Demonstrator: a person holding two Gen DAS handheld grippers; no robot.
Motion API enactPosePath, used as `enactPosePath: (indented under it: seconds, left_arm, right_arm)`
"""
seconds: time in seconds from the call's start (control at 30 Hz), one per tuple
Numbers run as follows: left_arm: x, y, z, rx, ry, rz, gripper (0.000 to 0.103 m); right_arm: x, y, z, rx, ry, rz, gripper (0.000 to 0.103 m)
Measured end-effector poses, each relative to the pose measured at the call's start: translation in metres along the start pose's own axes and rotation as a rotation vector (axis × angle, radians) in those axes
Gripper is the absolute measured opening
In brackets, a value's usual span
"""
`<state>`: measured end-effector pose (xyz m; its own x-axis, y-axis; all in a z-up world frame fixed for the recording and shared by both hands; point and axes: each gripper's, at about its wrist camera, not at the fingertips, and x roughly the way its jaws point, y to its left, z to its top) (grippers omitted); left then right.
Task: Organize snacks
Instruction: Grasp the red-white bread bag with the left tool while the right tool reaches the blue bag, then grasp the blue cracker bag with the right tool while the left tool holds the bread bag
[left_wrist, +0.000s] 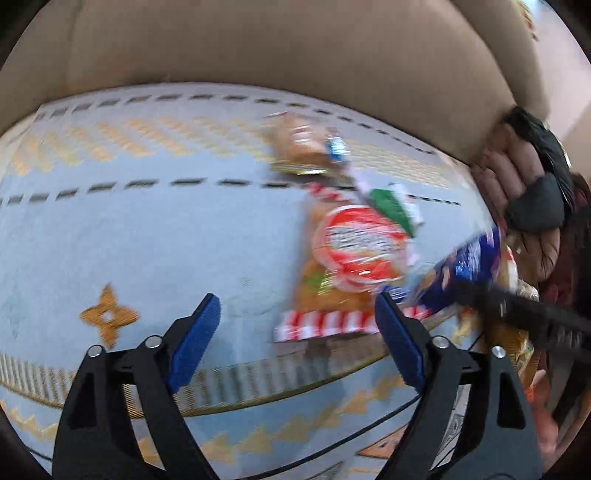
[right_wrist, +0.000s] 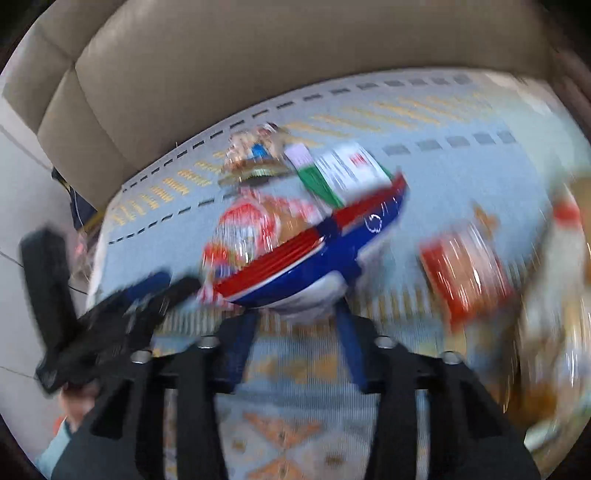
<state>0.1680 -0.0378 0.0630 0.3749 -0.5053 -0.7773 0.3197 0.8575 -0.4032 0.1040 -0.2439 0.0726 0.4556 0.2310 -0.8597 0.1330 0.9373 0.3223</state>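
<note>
My right gripper (right_wrist: 297, 314) is shut on a blue, red and white snack bag (right_wrist: 314, 254), held above the table; the same bag (left_wrist: 461, 266) shows at the right of the left wrist view. My left gripper (left_wrist: 295, 325) stands open over the light-blue patterned tablecloth (left_wrist: 147, 240), nothing between its fingers. Just beyond it lies an orange snack pack with a red-white label (left_wrist: 347, 266). A green-white packet (left_wrist: 395, 206) and a brown snack pack (left_wrist: 303, 147) lie farther back. Both views are blurred.
A beige sofa (left_wrist: 295, 44) runs behind the table. A hand in a black glove (left_wrist: 524, 192) is at the right edge. More snack packs, one red (right_wrist: 465, 273), lie blurred at the right of the right wrist view. The left gripper (right_wrist: 110, 314) appears there too.
</note>
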Motion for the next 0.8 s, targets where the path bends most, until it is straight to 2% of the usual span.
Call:
enactPosePath:
  seconds: [0.1,0.17,0.23,0.27,0.3,0.33,0.37,0.4,0.47,0.53,0.6,0.67,0.77,0.8]
  left_arm:
    - [0.009,-0.025,0.009,0.048,0.006,-0.011,0.094]
    - [0.027,-0.045,0.021,0.098,0.039,0.026,0.098]
    - [0.052,-0.061,0.027,0.153,0.095,0.079,0.097]
    - [0.062,-0.066,0.027,0.182,0.114,0.136,0.082]
    - [0.068,-0.072,0.026,0.210,0.126,0.157,0.075]
    - [0.068,-0.076,0.024,0.232,0.118,0.158,0.072]
    - [0.064,-0.080,0.022,0.252,0.111,0.167,0.063]
    - [0.058,-0.082,0.019,0.269,0.104,0.174,0.057]
    - [0.037,-0.079,0.011,0.282,0.089,0.171,0.055]
    - [0.006,-0.069,0.000,0.281,0.060,0.170,0.055]
    - [-0.022,-0.056,-0.011,0.276,0.046,0.160,0.055]
    - [-0.052,-0.037,-0.025,0.258,0.047,0.165,0.055]
    - [-0.092,-0.010,-0.044,0.183,0.042,0.188,0.055]
    - [-0.101,-0.004,-0.048,0.160,0.036,0.182,0.055]
  right_arm:
    - [-0.029,-0.013,-0.042,0.041,-0.021,0.020,0.031]
    - [-0.046,-0.021,-0.071,0.068,-0.042,0.045,0.031]
    - [-0.051,-0.022,-0.096,0.078,-0.042,0.064,0.031]
    - [-0.051,-0.021,-0.105,0.075,-0.032,0.058,0.031]
    - [-0.050,-0.020,-0.114,0.066,-0.020,0.056,0.032]
    - [-0.049,-0.017,-0.125,0.051,-0.008,0.055,0.032]
    - [-0.049,-0.015,-0.130,0.041,-0.004,0.045,0.033]
    - [-0.051,-0.011,-0.136,0.027,-0.007,0.035,0.033]
    - [-0.055,-0.004,-0.141,0.017,-0.014,0.042,0.033]
    - [-0.063,0.002,-0.147,0.030,-0.011,0.096,0.036]
    - [-0.071,0.011,-0.157,0.026,-0.003,0.142,0.052]
    - [-0.081,0.023,-0.172,-0.010,-0.007,0.136,0.055]
    - [-0.090,0.032,-0.193,-0.035,-0.009,0.083,0.072]
    - [-0.088,0.031,-0.195,-0.031,-0.012,0.071,0.072]
